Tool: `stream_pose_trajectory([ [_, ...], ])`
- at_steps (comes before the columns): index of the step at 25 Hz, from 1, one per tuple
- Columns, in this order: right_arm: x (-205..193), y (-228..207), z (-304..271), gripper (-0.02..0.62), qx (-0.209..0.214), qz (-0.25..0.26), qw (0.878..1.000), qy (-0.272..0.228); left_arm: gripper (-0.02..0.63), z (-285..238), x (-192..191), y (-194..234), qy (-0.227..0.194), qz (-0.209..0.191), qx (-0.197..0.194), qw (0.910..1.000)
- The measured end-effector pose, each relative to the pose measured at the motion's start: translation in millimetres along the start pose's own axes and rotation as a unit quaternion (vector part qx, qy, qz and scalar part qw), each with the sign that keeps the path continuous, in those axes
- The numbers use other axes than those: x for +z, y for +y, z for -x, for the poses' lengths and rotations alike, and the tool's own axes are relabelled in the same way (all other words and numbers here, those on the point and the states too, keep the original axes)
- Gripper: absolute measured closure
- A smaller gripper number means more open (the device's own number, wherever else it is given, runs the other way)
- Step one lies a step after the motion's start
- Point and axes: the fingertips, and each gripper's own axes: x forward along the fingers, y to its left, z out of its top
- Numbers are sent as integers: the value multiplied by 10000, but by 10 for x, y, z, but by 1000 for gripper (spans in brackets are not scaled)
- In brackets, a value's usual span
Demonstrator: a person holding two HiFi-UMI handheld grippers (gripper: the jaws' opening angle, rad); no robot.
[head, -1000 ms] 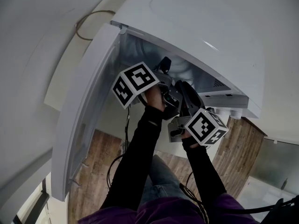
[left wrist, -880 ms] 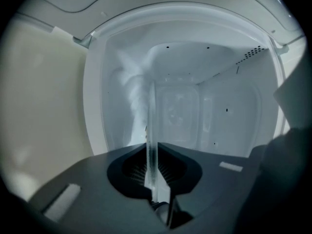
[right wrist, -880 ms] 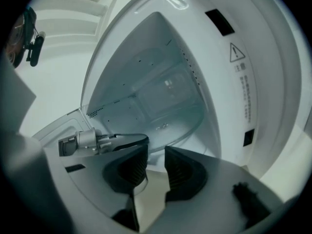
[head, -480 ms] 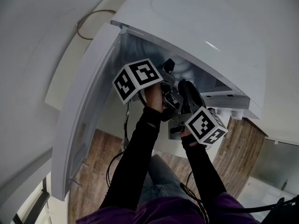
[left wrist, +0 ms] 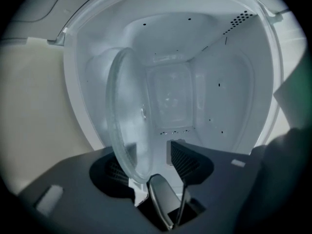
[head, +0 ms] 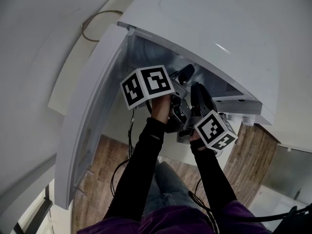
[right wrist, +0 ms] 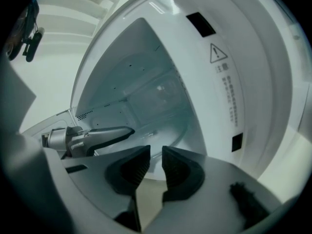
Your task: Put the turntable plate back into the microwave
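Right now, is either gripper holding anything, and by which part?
Nothing: the left gripper has just opened, the plate rim loose between its fingers; the right gripper, just closing, is empty.

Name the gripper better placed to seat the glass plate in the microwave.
Left, likely: the left gripper, jaws just opened, straddles the rim of the glass plate inside the microwave. The right gripper, jaws just narrowed, holds nothing.

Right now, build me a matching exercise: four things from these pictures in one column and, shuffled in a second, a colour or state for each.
Column one:
1 turntable plate
2 microwave door
3 sleeve
4 floor

Column two:
a black
b wooden planks
c clear glass
d swung open

Pairs: 1-c, 2-d, 3-a, 4-b.
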Motion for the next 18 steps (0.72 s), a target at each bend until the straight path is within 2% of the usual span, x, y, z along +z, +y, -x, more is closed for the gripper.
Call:
stream_pose_trajectory([
  [5,30,-99,-15,512,-181,-115,9997,-123,374,-11,-194,-5,474,-145,14,9988],
  [9,45,-103,-23,512,-193,-52,9996,-185,376,-7,-226,25,453,-206,135,9987],
  [14,26,-129,-36,512,-293,-28,9994,-193,375,42,-248,47,392,210,19,9990],
  [18,-20,-151,-59,512,-313,-60,9994,-95,376,117,-276,108,159,269,124,9994],
])
